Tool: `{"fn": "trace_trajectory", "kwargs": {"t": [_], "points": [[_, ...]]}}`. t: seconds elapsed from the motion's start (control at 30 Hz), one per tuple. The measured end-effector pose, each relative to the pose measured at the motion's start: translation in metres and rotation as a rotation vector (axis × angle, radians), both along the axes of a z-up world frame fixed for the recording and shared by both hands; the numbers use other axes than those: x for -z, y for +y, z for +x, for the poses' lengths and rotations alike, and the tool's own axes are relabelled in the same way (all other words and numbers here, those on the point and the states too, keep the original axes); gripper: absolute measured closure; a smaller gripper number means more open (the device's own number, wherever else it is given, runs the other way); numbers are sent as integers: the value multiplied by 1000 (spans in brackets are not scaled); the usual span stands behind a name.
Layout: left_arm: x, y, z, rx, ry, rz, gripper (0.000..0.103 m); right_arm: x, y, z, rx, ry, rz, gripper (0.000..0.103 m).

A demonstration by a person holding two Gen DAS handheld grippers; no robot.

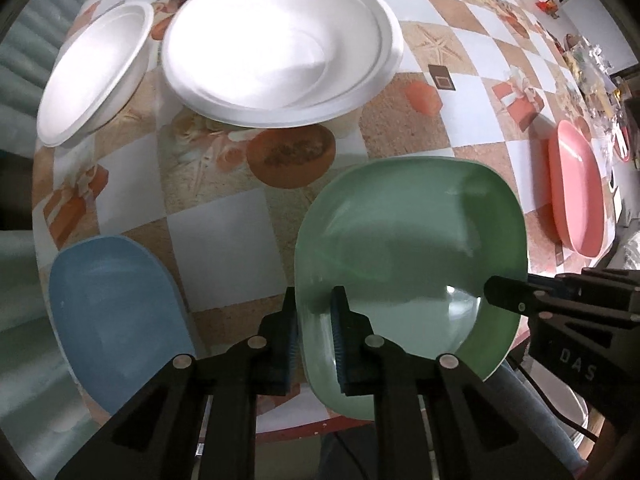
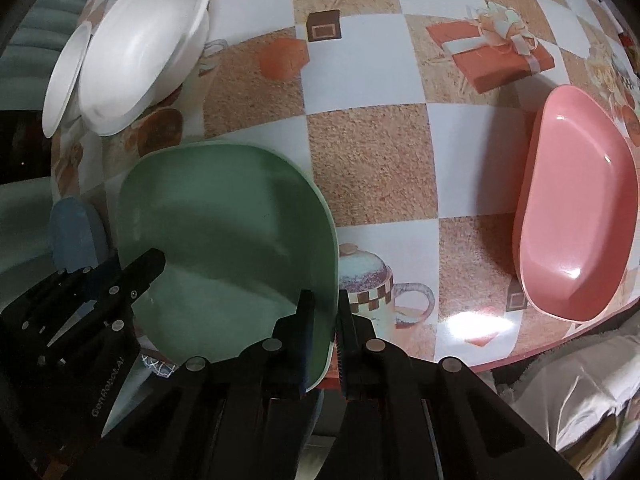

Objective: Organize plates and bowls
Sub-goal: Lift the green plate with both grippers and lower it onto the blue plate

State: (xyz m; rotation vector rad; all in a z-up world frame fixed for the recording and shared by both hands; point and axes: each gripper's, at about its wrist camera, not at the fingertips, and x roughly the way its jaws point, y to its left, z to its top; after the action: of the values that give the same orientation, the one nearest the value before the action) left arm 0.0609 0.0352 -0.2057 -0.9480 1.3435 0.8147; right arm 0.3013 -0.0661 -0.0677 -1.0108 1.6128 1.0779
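Observation:
A green squarish plate (image 1: 412, 240) sits near the table's front edge, gripped from both sides. My left gripper (image 1: 314, 294) is shut on its left rim, one pad above the rim and one below. My right gripper (image 2: 325, 298) is shut on the right rim of the same green plate (image 2: 228, 232). Each gripper shows in the other's view: the right gripper (image 1: 505, 299) on the plate's far side, the left gripper (image 2: 148, 268) at the plate's left edge. To the left of the green plate lies a blue plate (image 1: 116, 316), and a pink plate (image 2: 576, 232) lies to the right.
White foam plates (image 1: 280, 44) are stacked at the back, with a white foam bowl (image 1: 96, 72) to their left. The checkered tablecloth (image 2: 372, 160) covers the table between the green and pink plates. The table's front edge runs just under the grippers. Clutter sits at the far right.

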Motion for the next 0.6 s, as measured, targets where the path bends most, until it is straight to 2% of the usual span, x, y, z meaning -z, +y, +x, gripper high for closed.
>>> {"fn": "trace_trajectory", "kwargs": {"t": [0.23, 0.37, 0.4, 0.6], "points": [[-14, -8, 6, -22, -3, 19, 87, -1, 2, -17, -16, -8, 9, 90], [-30, -15, -13, -26, -2, 40, 87, -8, -2, -25, -21, -3, 12, 90], [-24, -26, -23, -26, -2, 47, 87, -10, -1, -27, -22, -2, 15, 90], [-47, -18, -51, -60, -4, 80, 87, -24, 3, -50, -58, 9, 41, 90]]}}
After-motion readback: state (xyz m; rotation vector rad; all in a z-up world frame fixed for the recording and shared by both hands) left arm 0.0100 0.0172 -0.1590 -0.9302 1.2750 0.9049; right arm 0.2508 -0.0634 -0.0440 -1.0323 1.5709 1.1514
